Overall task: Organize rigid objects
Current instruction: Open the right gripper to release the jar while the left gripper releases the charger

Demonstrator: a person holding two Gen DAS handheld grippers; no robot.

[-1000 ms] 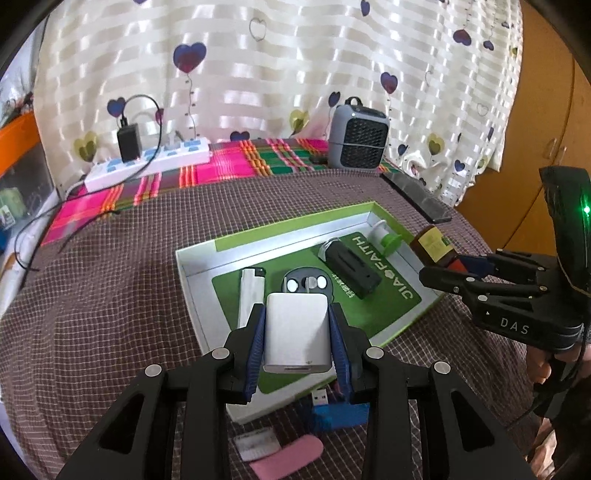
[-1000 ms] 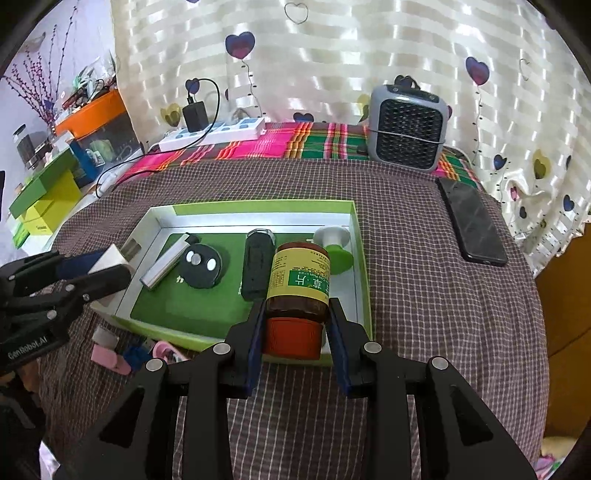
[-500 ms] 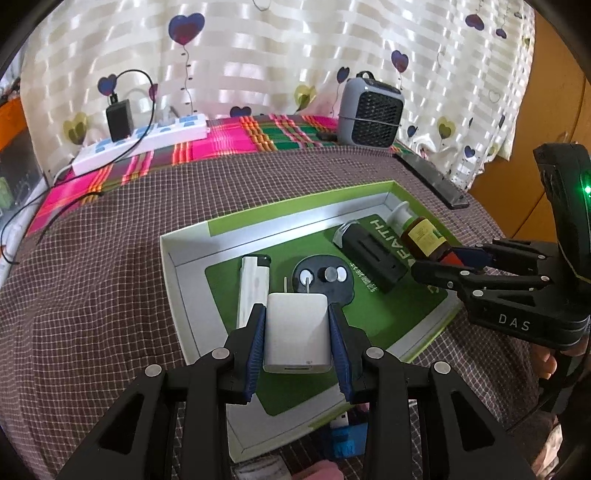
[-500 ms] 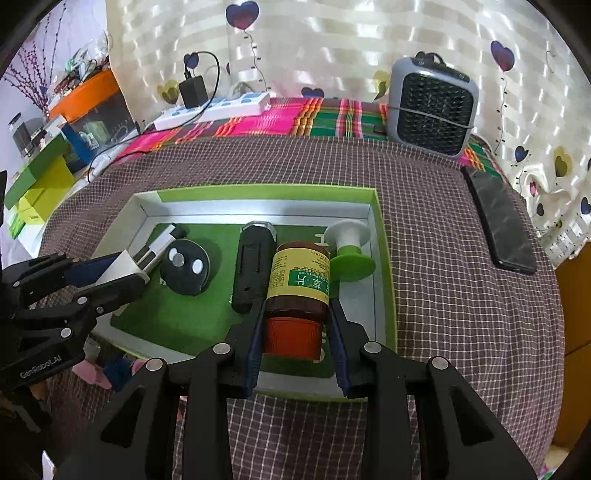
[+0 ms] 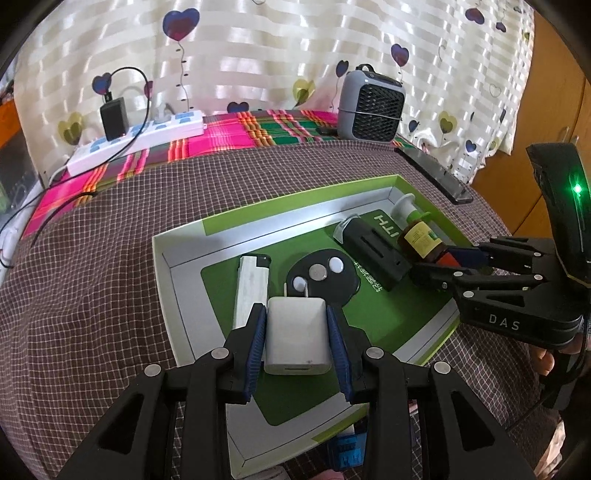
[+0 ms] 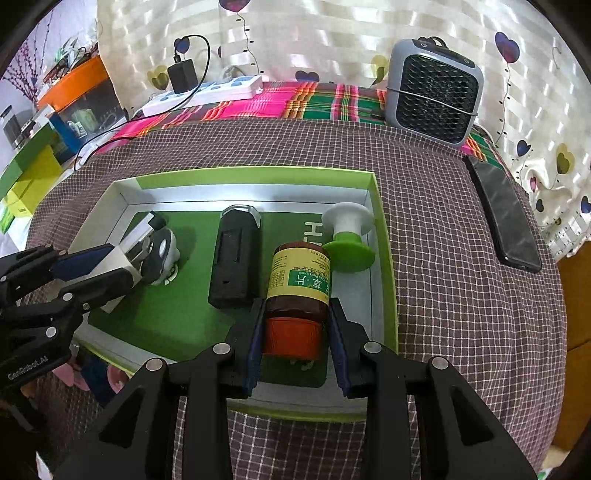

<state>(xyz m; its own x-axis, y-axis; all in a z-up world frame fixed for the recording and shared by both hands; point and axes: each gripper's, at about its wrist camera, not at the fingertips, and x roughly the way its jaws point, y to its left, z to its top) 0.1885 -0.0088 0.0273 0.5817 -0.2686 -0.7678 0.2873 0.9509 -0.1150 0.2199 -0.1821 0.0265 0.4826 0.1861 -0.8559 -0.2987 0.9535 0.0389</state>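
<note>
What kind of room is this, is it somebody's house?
Probably a room in someone's home. There's a heart-patterned curtain, a checked cloth over the table, a power strip with a charger plugged in, and a small grey fan.

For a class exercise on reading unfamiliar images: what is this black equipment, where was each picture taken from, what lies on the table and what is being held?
No robot here: a person holds a pair of black tongs in each hand, each with a wide-angle camera looking along its fingers. One picture is from the left tongs, the other from the right tongs; each also shows the other pair at its edge. On the checked cloth sits a green tray holding a lighter, a black disc, a black case and a green-and-white spool. The left tongs grip a white charger; the right grip a brown bottle with a red cap. Both are over the tray.
</note>
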